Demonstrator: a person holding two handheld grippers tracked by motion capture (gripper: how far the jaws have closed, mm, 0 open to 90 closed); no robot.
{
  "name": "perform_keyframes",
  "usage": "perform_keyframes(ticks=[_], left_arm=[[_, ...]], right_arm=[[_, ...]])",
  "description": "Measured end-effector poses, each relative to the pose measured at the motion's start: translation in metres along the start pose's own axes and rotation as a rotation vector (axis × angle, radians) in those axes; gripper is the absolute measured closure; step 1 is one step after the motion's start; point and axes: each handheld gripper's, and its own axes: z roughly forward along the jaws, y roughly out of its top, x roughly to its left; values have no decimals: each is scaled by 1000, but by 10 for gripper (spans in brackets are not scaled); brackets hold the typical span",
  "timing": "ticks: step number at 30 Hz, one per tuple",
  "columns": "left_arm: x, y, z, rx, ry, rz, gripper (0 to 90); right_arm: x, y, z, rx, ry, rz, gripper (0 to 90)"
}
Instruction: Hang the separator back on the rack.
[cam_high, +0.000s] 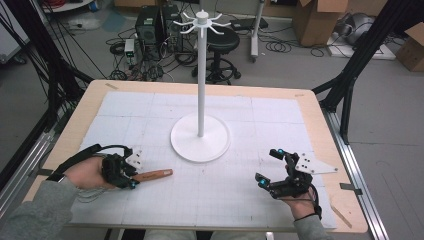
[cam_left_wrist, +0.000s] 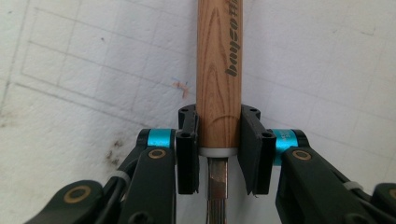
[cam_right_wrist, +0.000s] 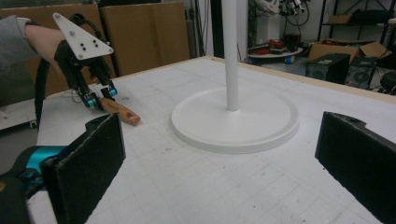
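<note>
A tool with a wooden handle and a metal shank lies flat on the white mat at the front left. My left gripper sits over its near end. In the left gripper view the wooden handle runs straight away from me, and both black pads lie against its sides just above the metal collar. My right gripper rests at the front right with its jaws wide apart and nothing between them. The right gripper view shows the left gripper on the handle across the table.
A white stand with a round base, a tall pole and hooked arms on top rises from the middle of the mat; its base lies just ahead of my right gripper. Stools, cables and boxes lie on the floor beyond the table.
</note>
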Motion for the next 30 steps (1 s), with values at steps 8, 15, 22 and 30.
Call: perform_keyframes(ticks=[8,15,22,30], left_arm=[[-2,-5,-18,-87,14,-30,705],[-2,-5,-27,-154,19,-46,707],[-1,-10,-41,-216,44,-75,708],[2,-13,-50,-259,59,-121,708]], right_arm=[[1,0,0,0,-1,-1,7],[1,0,0,2,-1,1,7],[0,0,0,3,-2,-1,7],[0,0,1,5,-2,1,7]])
